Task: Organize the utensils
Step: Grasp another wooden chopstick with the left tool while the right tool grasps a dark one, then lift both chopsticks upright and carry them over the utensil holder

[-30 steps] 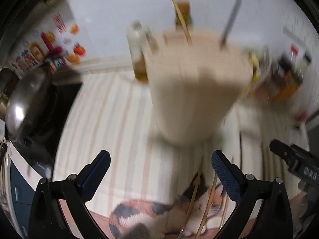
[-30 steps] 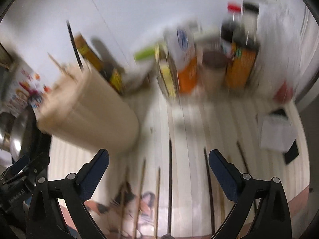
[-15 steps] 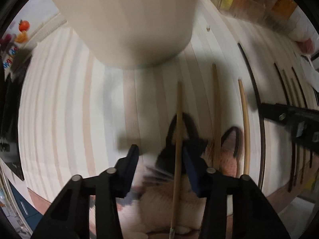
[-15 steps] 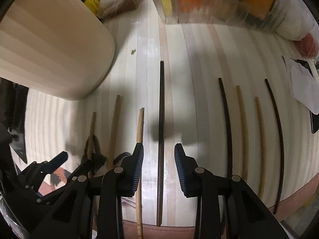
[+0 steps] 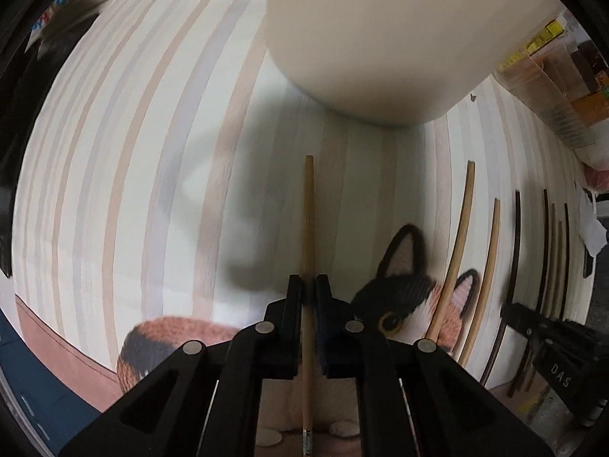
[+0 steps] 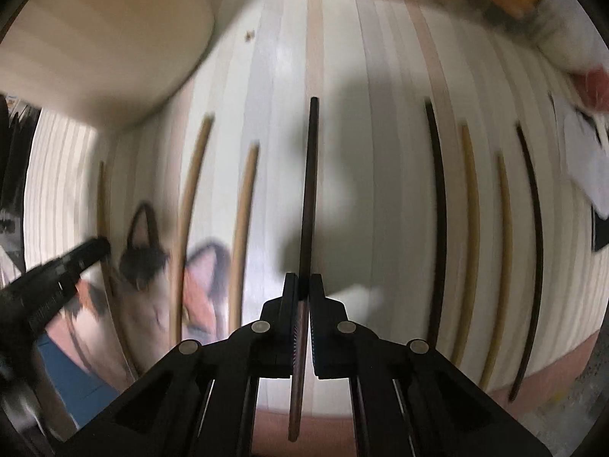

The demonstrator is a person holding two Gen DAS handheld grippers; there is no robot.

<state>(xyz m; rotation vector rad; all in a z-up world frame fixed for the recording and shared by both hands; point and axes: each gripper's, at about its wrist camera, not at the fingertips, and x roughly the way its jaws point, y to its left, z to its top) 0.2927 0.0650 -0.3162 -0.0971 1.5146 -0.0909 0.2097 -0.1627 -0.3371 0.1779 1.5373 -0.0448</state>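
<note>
My left gripper (image 5: 308, 281) is shut on a light wooden chopstick (image 5: 308, 221) that lies on the striped mat (image 5: 114, 175), pointing at the beige utensil holder (image 5: 380, 38). My right gripper (image 6: 302, 280) is shut on a dark chopstick (image 6: 310, 190) on the same mat. Several more light and dark chopsticks lie in a row: two light ones (image 5: 458, 243) right of my left gripper, dark ones (image 6: 437, 205) and light ones (image 6: 470, 221) right of my right gripper. The holder also shows at the upper left in the right wrist view (image 6: 99, 38).
The mat has a cat picture (image 5: 403, 297) at its near edge. Bottles and packages (image 5: 552, 87) stand along the back right. A white paper (image 6: 586, 160) lies at the far right. The other gripper shows at the edge of each view (image 6: 49, 285).
Both grippers have come down to the mat and closed, the left on the light chopstick, the right on the dark one. A second ago both were wide open and higher.
</note>
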